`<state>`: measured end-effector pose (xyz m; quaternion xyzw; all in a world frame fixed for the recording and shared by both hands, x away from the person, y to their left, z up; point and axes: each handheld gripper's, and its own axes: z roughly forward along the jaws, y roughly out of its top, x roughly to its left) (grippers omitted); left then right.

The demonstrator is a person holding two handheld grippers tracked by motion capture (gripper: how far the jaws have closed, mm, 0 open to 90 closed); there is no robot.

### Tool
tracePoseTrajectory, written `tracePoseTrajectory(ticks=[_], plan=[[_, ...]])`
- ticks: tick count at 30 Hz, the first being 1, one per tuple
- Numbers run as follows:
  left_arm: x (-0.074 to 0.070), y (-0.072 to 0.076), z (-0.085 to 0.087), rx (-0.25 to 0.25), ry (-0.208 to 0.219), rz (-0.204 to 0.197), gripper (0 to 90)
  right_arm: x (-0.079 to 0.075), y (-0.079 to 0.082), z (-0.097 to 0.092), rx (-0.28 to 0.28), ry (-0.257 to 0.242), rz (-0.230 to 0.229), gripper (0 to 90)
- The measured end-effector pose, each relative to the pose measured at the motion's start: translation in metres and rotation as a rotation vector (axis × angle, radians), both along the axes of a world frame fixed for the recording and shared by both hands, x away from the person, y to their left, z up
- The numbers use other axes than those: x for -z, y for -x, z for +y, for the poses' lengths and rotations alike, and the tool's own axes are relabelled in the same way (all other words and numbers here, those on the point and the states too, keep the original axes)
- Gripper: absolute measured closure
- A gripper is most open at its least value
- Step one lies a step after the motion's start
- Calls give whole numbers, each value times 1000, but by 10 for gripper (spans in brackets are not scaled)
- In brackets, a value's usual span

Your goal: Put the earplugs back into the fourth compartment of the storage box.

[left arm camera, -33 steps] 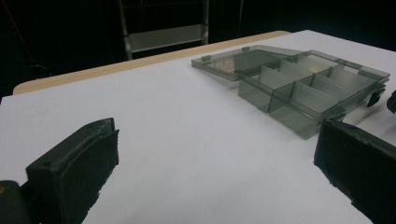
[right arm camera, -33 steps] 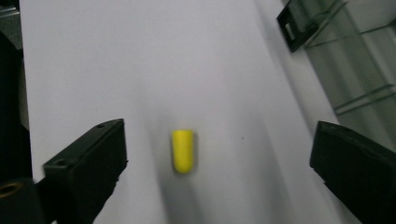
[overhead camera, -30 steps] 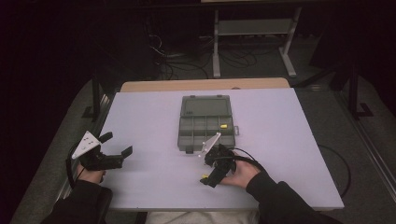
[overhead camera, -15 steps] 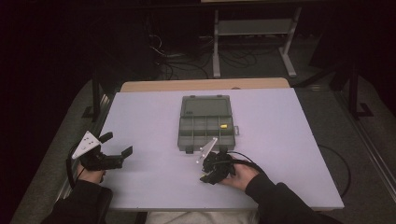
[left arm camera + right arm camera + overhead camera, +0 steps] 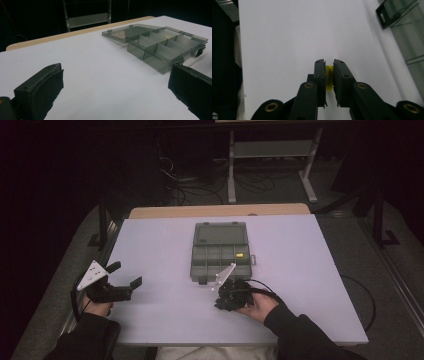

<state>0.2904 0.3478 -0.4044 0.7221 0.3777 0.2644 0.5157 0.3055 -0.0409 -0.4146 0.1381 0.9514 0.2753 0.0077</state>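
Note:
A smoky clear organiser case point(image 5: 212, 262) lies open mid-table, its lid point(image 5: 220, 232) folded flat at the far side. One right-hand compartment holds a small yellow piece point(image 5: 239, 255). My right gripper point(image 5: 218, 302) rests just in front of the case and points left. Its jaws have just been closing and are now shut on another small yellow piece point(image 5: 329, 78), close to the white tabletop point(image 5: 287, 37). In the right gripper view that gripper point(image 5: 329, 62) is pinching the piece. My left gripper point(image 5: 125, 274) waits open near the table's left edge with nothing between its jaws point(image 5: 115, 82). The case point(image 5: 165, 47) lies ahead of it on the right.
The white table point(image 5: 165, 245) has a wooden strip point(image 5: 220, 211) along its far edge. Behind it stand a metal shelf frame point(image 5: 272, 150) and floor cables in the dark. A cable point(image 5: 265, 287) loops from the right gripper across the table.
The right gripper dropped slightly onto the table in front of the case and its jaws shut on the yellow piece. The left gripper has stayed where it was.

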Motion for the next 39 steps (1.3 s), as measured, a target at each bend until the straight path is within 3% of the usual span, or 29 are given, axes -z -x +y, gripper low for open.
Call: tracePoseTrajectory(ticks=[7,18,23,28,39], plan=[[0,0,0,0,2,2,0,-19,-7,-6,15,-40,-27,798],[0,0,0,-1,4,2,0,-42,-19,-15,37,-62,-56,798],[0,0,0,-1,3,3,0,-60,-25,-22,55,-91,-84,798],[0,0,0,-1,2,4,0,-69,-33,-26,69,-92,-98,798],[1,-1,0,-1,2,5,0,-81,-67,-41,140,-69,-92,798]])
